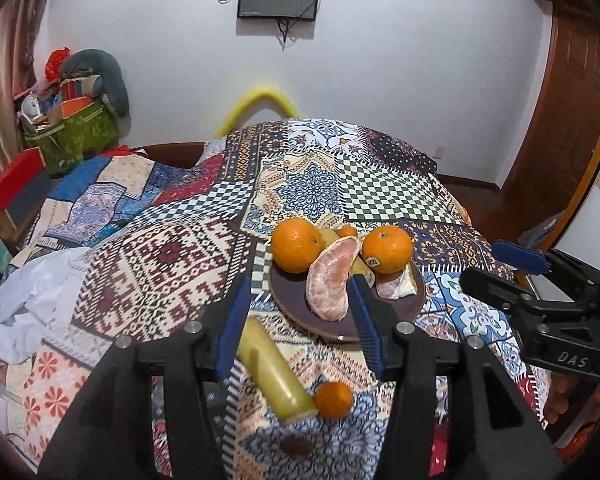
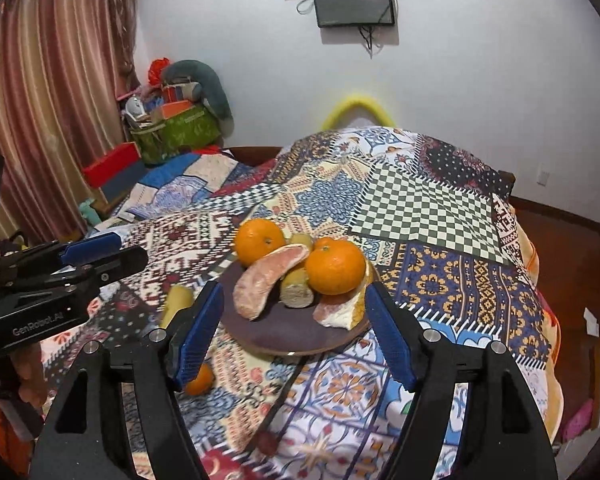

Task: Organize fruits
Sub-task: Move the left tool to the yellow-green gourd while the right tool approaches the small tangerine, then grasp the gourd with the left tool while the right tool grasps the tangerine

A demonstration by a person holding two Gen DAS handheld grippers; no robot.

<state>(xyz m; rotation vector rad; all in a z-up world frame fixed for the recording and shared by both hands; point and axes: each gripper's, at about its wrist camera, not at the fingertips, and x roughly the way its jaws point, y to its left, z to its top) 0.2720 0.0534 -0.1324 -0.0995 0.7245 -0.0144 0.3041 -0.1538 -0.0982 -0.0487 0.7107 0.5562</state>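
your left gripper (image 1: 298,312) has its jaws parted and empty; nothing sits between the blue pads (image 1: 233,322). your right gripper (image 2: 296,332) is likewise spread wide and grips nothing. both hang above the patchwork cloth (image 1: 156,276), apart from the fruit. the dark plate (image 2: 276,334) lies on the cloth just beyond the fingertips. on it: two oranges, one far left (image 2: 259,241) and one right (image 2: 335,266), a peeled pomelo segment (image 2: 262,282) leaning across the front, a second pomelo piece (image 2: 340,312) at the near right rim. off the plate, nearer to you and to its left, a yellow-green banana (image 1: 270,368) lies on the cloth, touching a small orange (image 1: 333,399)
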